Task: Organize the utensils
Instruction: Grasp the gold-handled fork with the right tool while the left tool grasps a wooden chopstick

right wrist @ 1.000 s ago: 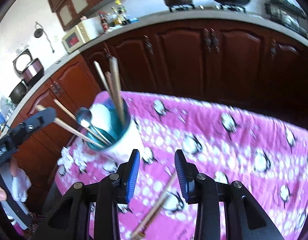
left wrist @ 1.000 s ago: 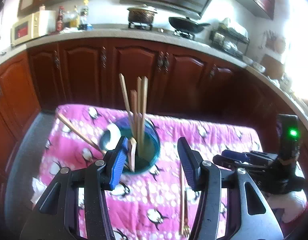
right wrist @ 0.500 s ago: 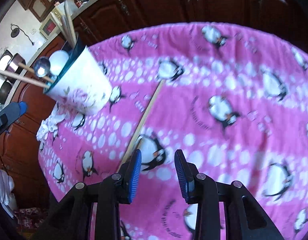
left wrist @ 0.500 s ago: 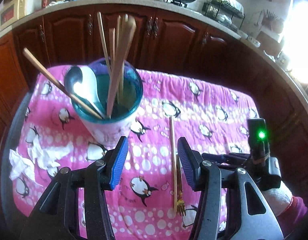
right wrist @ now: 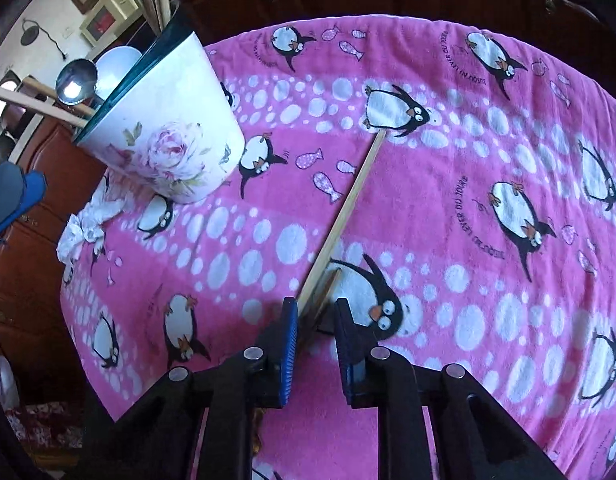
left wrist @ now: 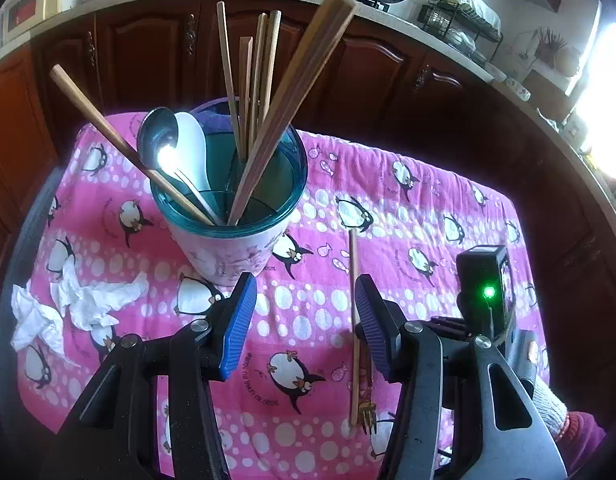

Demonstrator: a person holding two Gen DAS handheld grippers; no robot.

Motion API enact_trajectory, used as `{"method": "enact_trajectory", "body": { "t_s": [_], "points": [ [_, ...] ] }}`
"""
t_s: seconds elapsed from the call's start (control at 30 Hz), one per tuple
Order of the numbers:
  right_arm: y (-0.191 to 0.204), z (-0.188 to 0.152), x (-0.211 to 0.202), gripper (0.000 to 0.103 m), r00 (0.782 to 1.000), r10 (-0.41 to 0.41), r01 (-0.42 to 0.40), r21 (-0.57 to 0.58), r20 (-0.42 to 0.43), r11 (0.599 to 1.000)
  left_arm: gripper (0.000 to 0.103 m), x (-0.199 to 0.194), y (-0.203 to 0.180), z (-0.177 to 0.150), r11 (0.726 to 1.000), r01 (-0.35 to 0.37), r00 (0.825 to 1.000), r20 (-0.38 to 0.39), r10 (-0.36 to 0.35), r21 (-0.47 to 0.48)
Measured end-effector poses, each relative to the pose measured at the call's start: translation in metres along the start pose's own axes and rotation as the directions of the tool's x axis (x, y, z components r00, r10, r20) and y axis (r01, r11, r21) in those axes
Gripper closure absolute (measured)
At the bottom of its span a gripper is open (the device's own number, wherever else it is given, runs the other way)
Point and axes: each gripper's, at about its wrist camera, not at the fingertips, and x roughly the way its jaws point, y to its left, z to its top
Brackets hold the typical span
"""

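I bring my right gripper low over the pink penguin-print cloth, jaws closing around the thin wooden skewer-handled fork lying beside the floral white cup with teal rim, while my left gripper hangs wide apart and empty near it, ready to steady it.

In the right wrist view, the near end of the chopstick passes out of sight behind the fingers of the right gripper, whose jaws are closing around it. At 11 o'clock, the utensils in the cup are cut off by the picture's edge.
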Motion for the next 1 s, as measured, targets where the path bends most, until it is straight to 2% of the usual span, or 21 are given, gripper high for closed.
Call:
{"method": "enact_trajectory", "body": {
  "t_s": [0.07,0.2,0.3,0.43,0.57,0.73,1.0],
  "points": [
    [0.000,0.001,0.001,0.092,1.000,0.032,-0.032,0.014,-0.001,0.999,0.052,0.002,-0.002,0.000,1.000,0.005,1.000,-0.002,-0.005,0.005],
    [-0.007,-0.008,-0.010,0.094,0.997,0.069,-0.070,0.030,0.015,0.997,0.052,0.002,-0.007,-0.002,1.000,0.005,1.000,-0.010,-0.005,0.026],
    [-0.019,-0.018,-0.029,0.094,0.996,0.077,-0.079,0.036,0.045,0.996,0.052,0.008,-0.011,-0.004,0.999,0.006,1.000,-0.026,-0.005,0.039],
    [-0.051,-0.025,-0.053,0.094,0.996,0.047,-0.052,0.078,0.074,0.996,0.052,0.025,-0.025,-0.004,0.998,0.008,0.998,-0.059,-0.005,0.062],
    [-0.084,-0.022,-0.063,0.094,0.996,0.014,-0.026,0.139,0.089,0.990,0.052,0.056,-0.042,0.001,0.997,0.016,0.993,-0.116,-0.007,0.075],
    [-0.113,-0.017,-0.051,0.093,0.998,0.033,-0.042,0.188,0.054,0.981,0.052,0.099,-0.061,0.012,0.996,0.000,0.986,-0.167,0.016,0.095],
    [-0.117,-0.012,-0.042,0.090,0.998,0.044,-0.050,0.192,0.034,0.980,0.052,0.167,-0.076,0.031,0.990,-0.076,0.968,-0.230,0.103,0.122]
  ]
}}
